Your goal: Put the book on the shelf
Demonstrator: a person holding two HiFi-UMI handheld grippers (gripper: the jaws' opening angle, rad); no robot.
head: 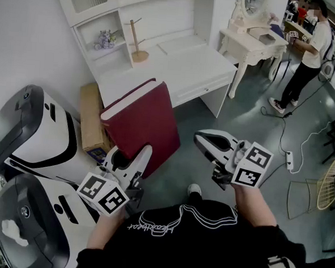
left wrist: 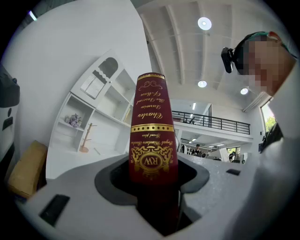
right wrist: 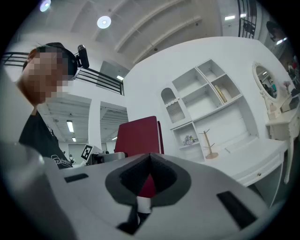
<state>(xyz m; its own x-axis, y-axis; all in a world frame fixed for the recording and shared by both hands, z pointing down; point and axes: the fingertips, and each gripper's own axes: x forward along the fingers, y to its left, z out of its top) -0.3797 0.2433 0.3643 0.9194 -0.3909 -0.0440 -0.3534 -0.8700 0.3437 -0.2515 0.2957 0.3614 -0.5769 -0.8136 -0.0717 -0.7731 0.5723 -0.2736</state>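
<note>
A dark red hardback book (head: 142, 126) stands upright and a little tilted in front of me, above the floor. My left gripper (head: 132, 157) is shut on its lower edge. In the left gripper view the gold-lettered spine of the book (left wrist: 152, 126) rises between the jaws of the left gripper (left wrist: 153, 173). My right gripper (head: 204, 140) hovers to the book's right, shut and holding nothing. The right gripper view shows the right gripper (right wrist: 150, 157) with the book (right wrist: 138, 136) beyond it. The white shelf unit (head: 106, 34) stands on a white desk (head: 172, 62) behind the book.
Two white-and-black machines (head: 36, 133) crowd the left. A cardboard box (head: 91, 116) leans by the desk. A wooden rack (head: 138, 42) and flowers (head: 105, 39) sit on the unit. A person (head: 311, 49) stands by a vanity table (head: 254, 42); a power strip (head: 289, 159) lies on the floor.
</note>
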